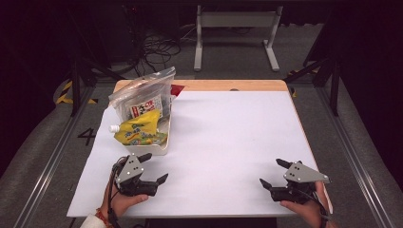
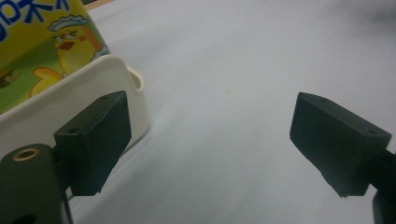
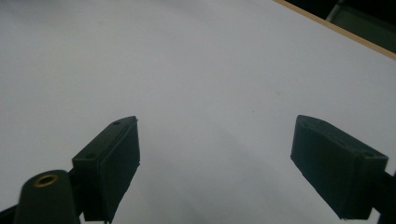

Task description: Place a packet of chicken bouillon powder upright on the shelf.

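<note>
Two tongs rest at the near edge of the white desk [image 1: 228, 142], both spread wide and holding nothing: the left tongs [image 1: 155, 167] just before a white tray [image 1: 159, 147], the right tongs [image 1: 272, 172] well apart. In the tray lie a yellow pouch [image 1: 138, 129] and, behind it, a clear bag [image 1: 142, 97].

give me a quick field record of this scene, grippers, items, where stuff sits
surface: white table
container: white tray at the table's left side
in tray: yellow spouted pouch in front, clear bag of packets standing behind it
left hand-held gripper: open, holding nothing, just in front of the tray
right hand-held gripper: open, holding nothing, over bare table at the near right
contact: neither gripper grips an item; whether the left jaw touches the tray is unclear
</note>
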